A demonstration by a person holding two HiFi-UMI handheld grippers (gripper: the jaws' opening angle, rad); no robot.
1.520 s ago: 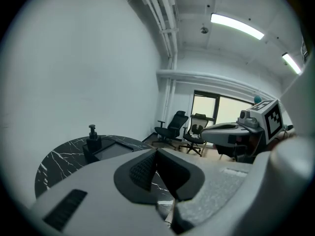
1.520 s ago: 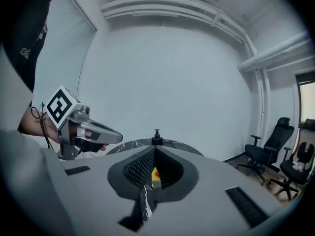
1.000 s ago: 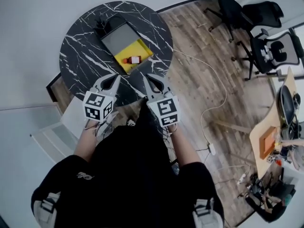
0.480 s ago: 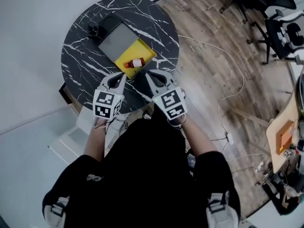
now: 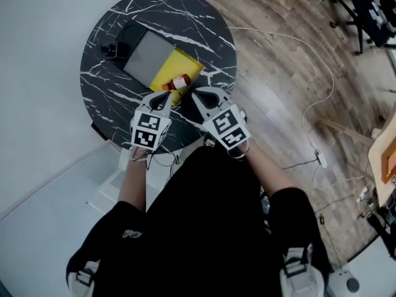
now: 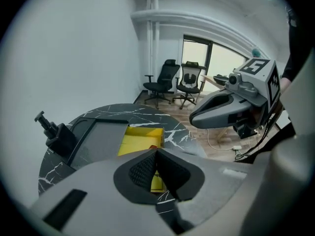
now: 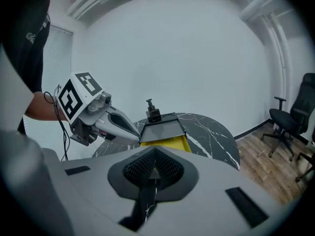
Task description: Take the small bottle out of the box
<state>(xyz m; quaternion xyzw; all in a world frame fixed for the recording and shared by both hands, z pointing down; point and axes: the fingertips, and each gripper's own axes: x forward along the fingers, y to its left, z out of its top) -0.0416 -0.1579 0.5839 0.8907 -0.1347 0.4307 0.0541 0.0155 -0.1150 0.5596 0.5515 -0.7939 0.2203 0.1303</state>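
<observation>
- Left gripper (image 5: 164, 99): fingers (image 6: 142, 170) pressed together, nothing between them.
- Right gripper (image 5: 198, 95): fingers (image 7: 170, 168) together, empty.
- Small bottle (image 5: 179, 82): orange, lying on its side in the yellow box (image 5: 185, 64), at 1 o'clock from the left tips and 11 o'clock from the right.
- Grey lid (image 5: 148, 53): at the box's 10 o'clock side.
- Black marble tabletop (image 5: 204, 30): carries the box.

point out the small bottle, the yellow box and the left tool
small bottle (image 5: 180, 81): head view, on its white label
yellow box (image 5: 183, 63): head view, bare yellow floor beside the bottle
left tool (image 5: 167, 96): head view, at its closed jaw tips
</observation>
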